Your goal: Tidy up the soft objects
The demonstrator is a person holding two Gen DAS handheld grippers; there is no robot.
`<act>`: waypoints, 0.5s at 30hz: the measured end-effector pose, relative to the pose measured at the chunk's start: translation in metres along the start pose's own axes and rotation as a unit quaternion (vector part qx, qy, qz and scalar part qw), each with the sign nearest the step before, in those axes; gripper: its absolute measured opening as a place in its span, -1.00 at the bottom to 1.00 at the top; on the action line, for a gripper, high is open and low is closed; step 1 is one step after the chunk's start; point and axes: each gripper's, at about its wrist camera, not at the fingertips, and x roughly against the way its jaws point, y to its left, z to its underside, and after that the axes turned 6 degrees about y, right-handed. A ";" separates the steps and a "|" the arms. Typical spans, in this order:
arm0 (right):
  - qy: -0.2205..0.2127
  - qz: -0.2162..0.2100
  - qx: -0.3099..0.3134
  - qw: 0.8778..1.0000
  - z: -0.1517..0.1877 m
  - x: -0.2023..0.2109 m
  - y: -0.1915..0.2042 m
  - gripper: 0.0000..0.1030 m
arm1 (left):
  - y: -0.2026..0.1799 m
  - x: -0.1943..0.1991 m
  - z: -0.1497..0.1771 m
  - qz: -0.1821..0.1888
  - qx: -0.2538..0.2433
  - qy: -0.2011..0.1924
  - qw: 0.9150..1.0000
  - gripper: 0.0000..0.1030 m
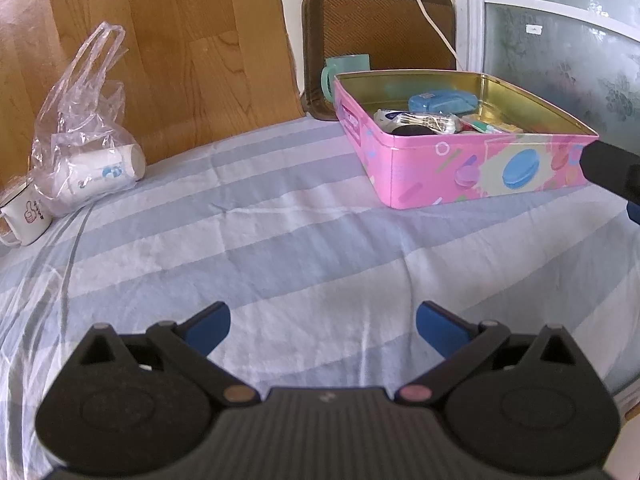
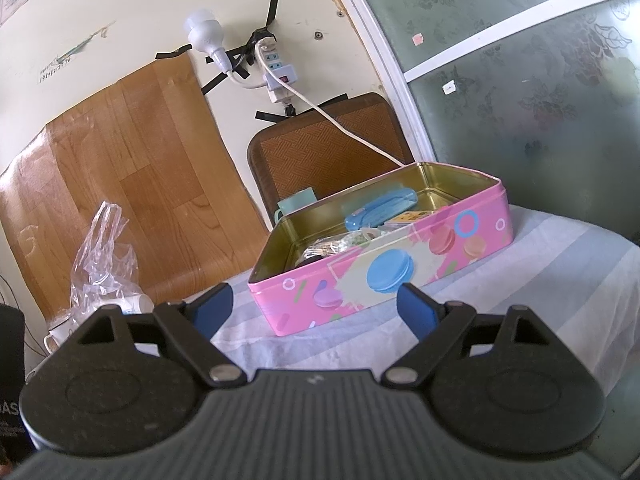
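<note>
Nearest the lens in the left wrist view, the left gripper (image 1: 322, 326) fills the bottom of the frame, its blue fingers spread wide and holding nothing, poised over the bare striped sheet (image 1: 280, 240). Judging by that, it is between grasps and has no target under it.

Reading left to right: a white mug (image 1: 24, 216) with a thumbs-up print sits at the far left edge, touching a clear plastic bag (image 1: 80, 120) that slumps against the wood-pattern panel (image 1: 180, 60), with a white cup lying on its side inside. The bag is probably one of the soft things to organize; it stands well apart from both grippers. In the centre right, a pink tin (image 1: 460, 168) lies open on the sheet, lid off so things can be dropped in; a blue case (image 1: 442, 102) and small packets already fill its near corner. A teal mug (image 1: 340, 74) stands just behind it. At the right edge a dark finger, apparently of the other gripper, pokes in beside the tin.

The right wrist view has the right gripper (image 2: 316, 310) at bottom centre, fingers likewise spread and empty, aimed at the tin's long side. Only this view shows the wall above: a taped-up bulb (image 2: 202, 32) and power strip (image 2: 276, 76) at upper centre, whose cord runs down behind the tin. Only the left view shows the open sheet and the tin's contents plainly
</note>
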 end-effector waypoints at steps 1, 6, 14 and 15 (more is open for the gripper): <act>-0.001 0.002 -0.001 1.000 0.000 0.001 0.001 0.77 | 0.000 0.000 0.000 0.001 0.000 0.001 1.000 0.99; -0.006 0.006 -0.005 1.000 0.000 0.002 0.002 0.77 | -0.001 0.000 -0.001 0.000 -0.003 -0.001 1.000 0.99; -0.007 0.008 -0.006 1.000 0.001 0.002 0.004 0.77 | -0.001 0.000 -0.001 0.000 -0.004 0.000 1.000 0.99; -0.006 0.008 -0.006 1.000 0.001 0.002 0.004 0.77 | -0.001 0.000 -0.001 0.000 -0.004 0.000 1.000 0.99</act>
